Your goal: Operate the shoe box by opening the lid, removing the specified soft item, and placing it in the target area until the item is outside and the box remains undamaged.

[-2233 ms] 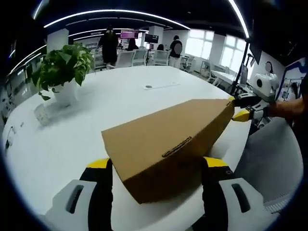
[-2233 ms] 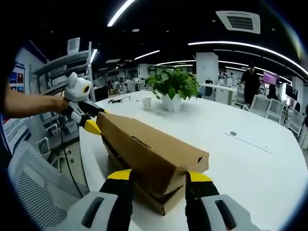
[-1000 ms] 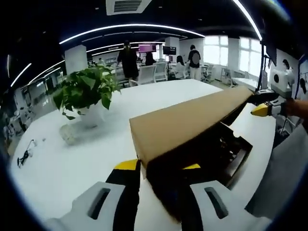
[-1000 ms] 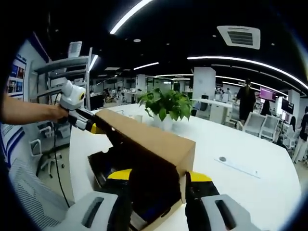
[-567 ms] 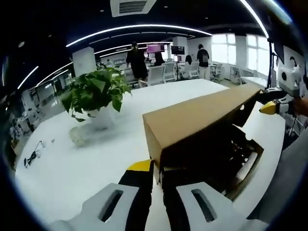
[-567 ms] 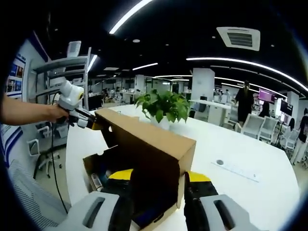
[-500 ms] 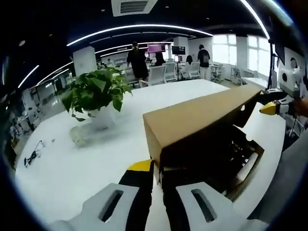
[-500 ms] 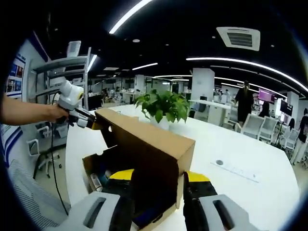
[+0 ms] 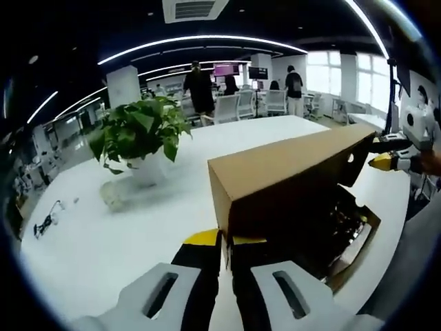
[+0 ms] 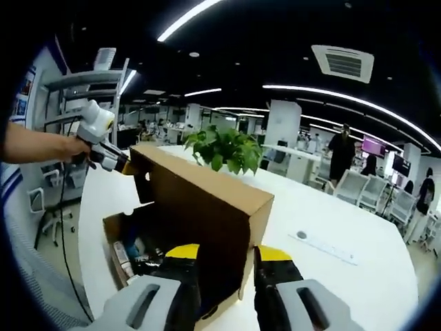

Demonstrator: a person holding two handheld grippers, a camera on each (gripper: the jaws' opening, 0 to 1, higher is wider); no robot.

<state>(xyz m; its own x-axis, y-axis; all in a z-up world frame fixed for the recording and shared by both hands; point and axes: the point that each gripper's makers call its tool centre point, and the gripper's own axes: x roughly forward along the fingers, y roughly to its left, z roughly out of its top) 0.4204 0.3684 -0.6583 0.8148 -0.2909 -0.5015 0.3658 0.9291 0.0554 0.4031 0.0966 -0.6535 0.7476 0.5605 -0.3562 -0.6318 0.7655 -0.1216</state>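
Observation:
A brown cardboard shoe box lid (image 9: pixel 289 176) is held up, tilted, over its open base (image 9: pixel 358 238) on the white table. My left gripper (image 9: pixel 226 243) is shut on the lid's near end wall. The right gripper (image 9: pixel 383 161) holds the far end. In the right gripper view, my right gripper (image 10: pixel 227 256) is pinched on the lid (image 10: pixel 207 196), and the left gripper (image 10: pixel 116 160) grips the far corner. The base (image 10: pixel 114 231) lies below, with dark contents (image 10: pixel 141 252) that I cannot make out.
A potted green plant (image 9: pixel 138 134) and a small glass (image 9: pixel 110 194) stand on the white table (image 9: pixel 103 234) to the left. The plant (image 10: pixel 222 148) stands behind the lid. A thin strip (image 10: pixel 324 247) lies on the table. People and chairs are far behind.
The lid has risen and tilted further off the base, showing more of the inside. Both pairs of jaws have drawn closer together on the lid's end walls.

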